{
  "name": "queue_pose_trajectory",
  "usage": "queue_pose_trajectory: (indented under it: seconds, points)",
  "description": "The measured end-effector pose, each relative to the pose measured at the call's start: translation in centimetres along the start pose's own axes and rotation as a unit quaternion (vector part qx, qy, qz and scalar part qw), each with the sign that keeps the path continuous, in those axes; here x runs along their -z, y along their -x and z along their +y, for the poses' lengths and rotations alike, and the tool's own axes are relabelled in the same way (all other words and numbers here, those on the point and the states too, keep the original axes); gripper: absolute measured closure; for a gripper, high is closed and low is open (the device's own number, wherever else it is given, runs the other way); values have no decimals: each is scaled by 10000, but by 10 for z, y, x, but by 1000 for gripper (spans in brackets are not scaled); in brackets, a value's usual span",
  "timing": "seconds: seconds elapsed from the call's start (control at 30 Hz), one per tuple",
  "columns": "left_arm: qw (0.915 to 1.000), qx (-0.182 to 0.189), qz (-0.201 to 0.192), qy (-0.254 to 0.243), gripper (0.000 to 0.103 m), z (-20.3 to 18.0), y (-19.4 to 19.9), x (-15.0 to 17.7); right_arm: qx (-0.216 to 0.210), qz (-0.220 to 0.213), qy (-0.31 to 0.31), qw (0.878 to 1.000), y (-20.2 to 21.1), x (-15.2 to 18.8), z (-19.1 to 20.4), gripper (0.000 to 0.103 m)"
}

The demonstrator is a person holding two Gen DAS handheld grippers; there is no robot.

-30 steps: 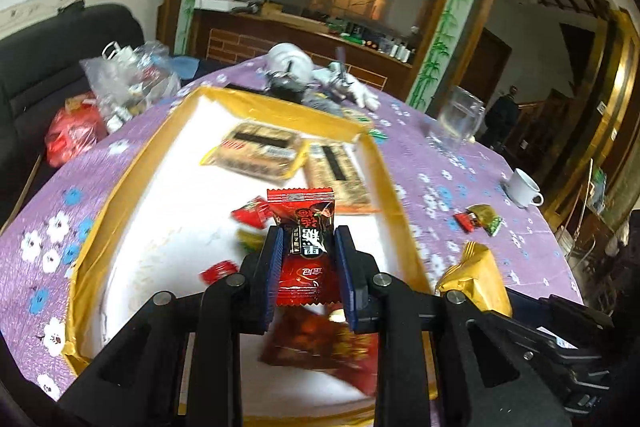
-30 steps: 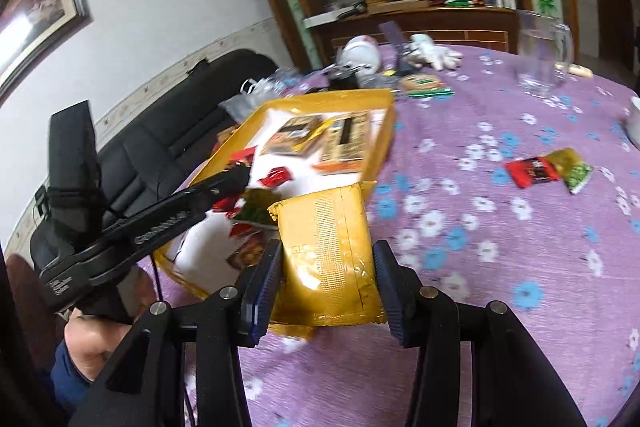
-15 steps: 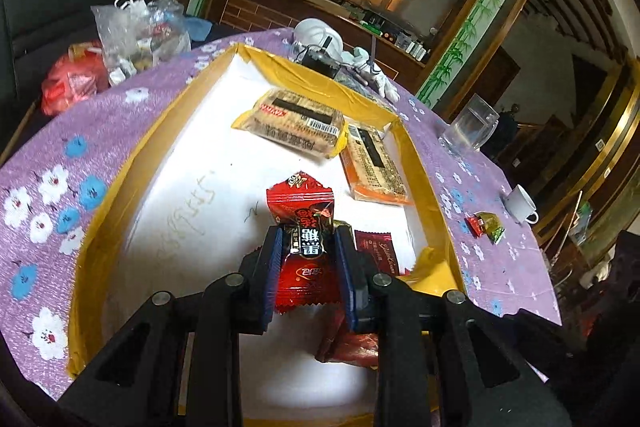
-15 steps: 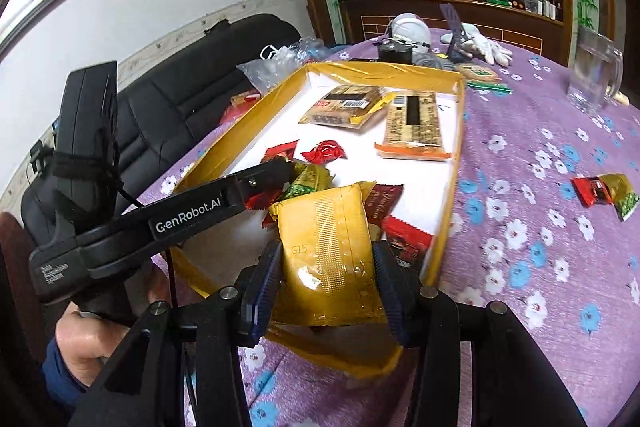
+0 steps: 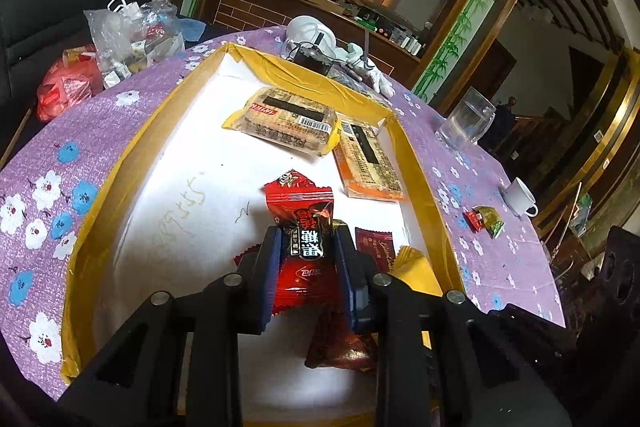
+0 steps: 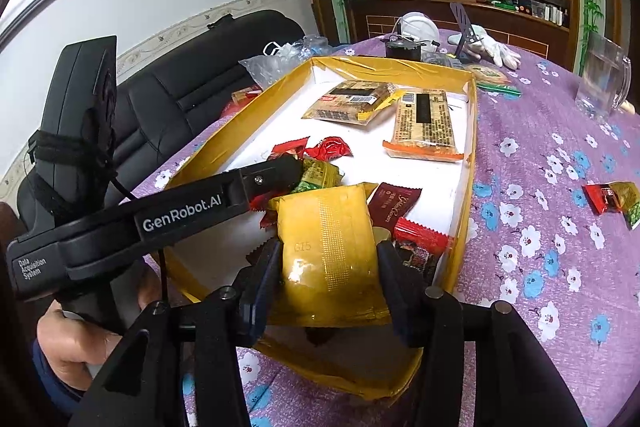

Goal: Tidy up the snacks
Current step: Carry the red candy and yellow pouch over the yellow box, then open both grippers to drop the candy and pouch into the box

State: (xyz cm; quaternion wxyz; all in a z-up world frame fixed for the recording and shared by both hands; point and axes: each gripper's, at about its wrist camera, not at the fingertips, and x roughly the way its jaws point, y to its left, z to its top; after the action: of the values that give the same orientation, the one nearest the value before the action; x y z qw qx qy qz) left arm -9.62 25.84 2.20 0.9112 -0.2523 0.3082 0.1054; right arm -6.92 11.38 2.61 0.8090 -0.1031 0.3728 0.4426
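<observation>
A yellow-rimmed tray [image 5: 120, 163] with a white floor lies on the purple flowered tablecloth. My left gripper [image 5: 308, 247] is shut on a red candy wrapper [image 5: 300, 199], held just above several candies at the tray's near end. In the right wrist view the left gripper [image 6: 298, 173] reaches in from the left over those candies. My right gripper [image 6: 326, 259] has a flat yellow packet [image 6: 324, 223] between its fingers over the tray's near corner [image 6: 456, 259]. Its jaws are opening, while the pads still touch the packet's edges.
Two cracker packs [image 5: 288, 123] [image 5: 368, 155] lie at the tray's far end. Loose candies [image 5: 484, 219], a glass mug [image 5: 466, 119] and a white cup [image 5: 520, 197] stand right of the tray. Plastic bags [image 5: 132, 35] sit at far left. A hand [image 6: 80, 331] holds the left tool.
The right gripper carried the yellow packet from over the tablecloth to above the tray's near corner. The left gripper moved forward and lower over the tray, keeping the red candy.
</observation>
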Motion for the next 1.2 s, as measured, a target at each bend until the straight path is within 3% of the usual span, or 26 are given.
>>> queue_pose_trajectory:
  seconds: [0.33,0.47,0.8,1.2]
  points:
    - [9999,-36,-104,-79,71,-6,9,-3,-171,-200,-73,9996,24,-2,-2,46]
    - [9999,-21,-161,-56,62,-9,14,-5,-264,-267,-153,9992,34,-2,-7,46]
    - [9996,-54,-217,-188,62,-22,23,-7,-389,-539,-318,9973,64,-2,-24,45]
    - [9985,-33,-159,-529,62,-51,25,-5,-124,-720,-1181,9903,90,2,-98,45]
